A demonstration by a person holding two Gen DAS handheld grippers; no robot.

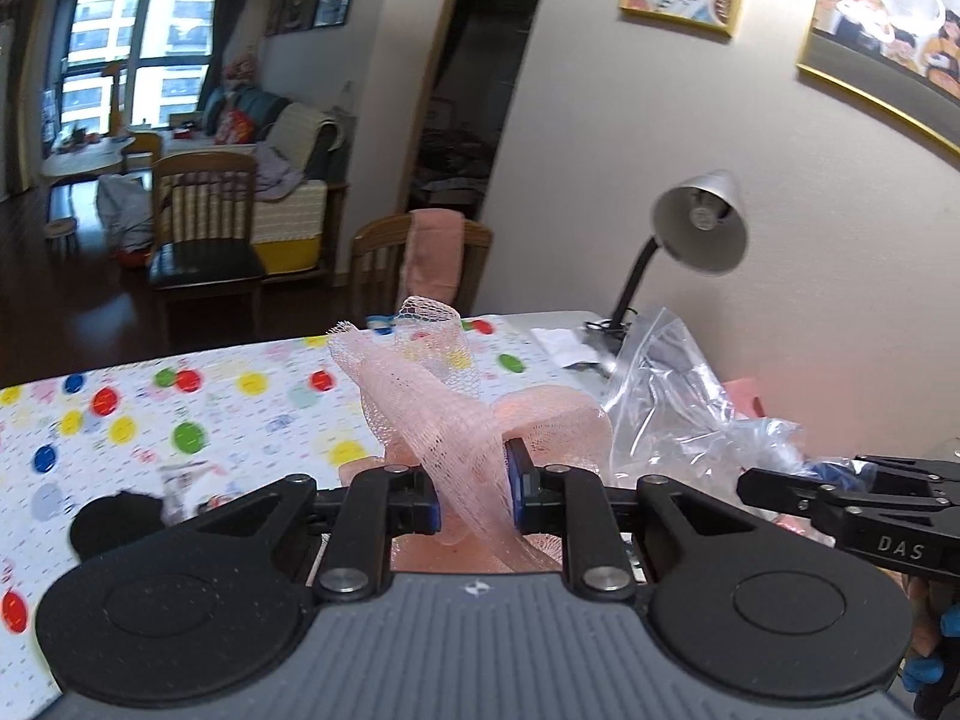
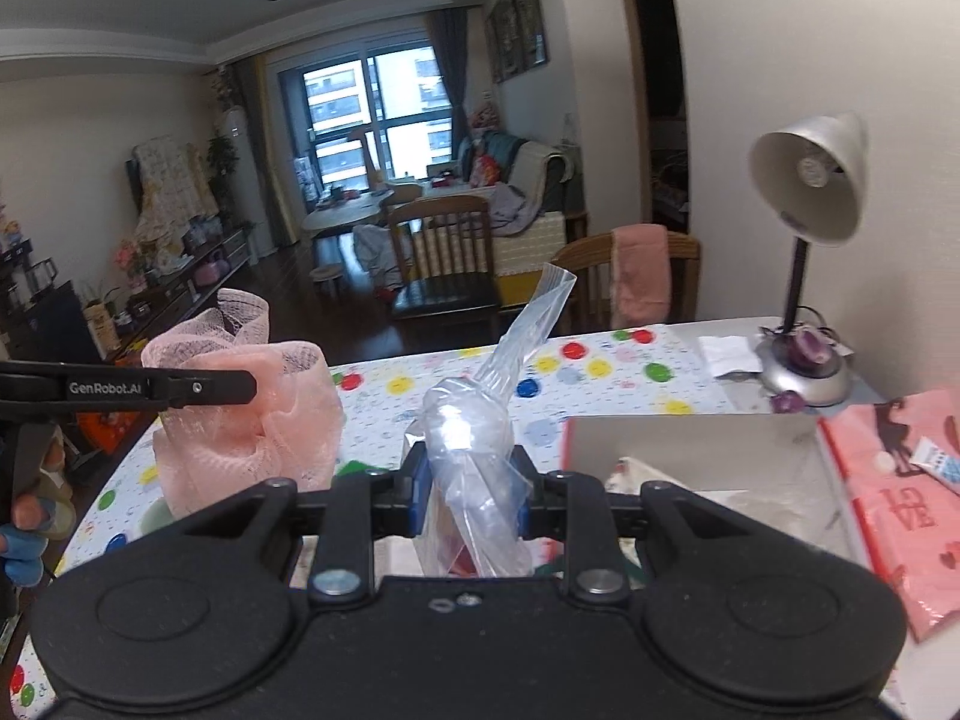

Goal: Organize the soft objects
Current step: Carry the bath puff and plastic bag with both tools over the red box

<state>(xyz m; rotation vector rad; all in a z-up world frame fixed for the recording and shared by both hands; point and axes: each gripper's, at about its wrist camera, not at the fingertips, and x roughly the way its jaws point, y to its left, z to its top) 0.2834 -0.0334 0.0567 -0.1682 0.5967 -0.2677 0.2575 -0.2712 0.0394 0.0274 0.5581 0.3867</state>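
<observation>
Jaws of the left gripper (image 1: 474, 501) are clamped on a pink mesh bath pouf (image 1: 474, 420), lifted above the polka-dot tablecloth (image 1: 180, 414). The right gripper (image 2: 471, 495) pinches a crumpled clear plastic bag (image 2: 480, 438), just right of the pouf. Farther right sit a white box (image 2: 690, 438), a pink bag (image 2: 888, 480) and a silver desk lamp (image 2: 810, 180).
</observation>
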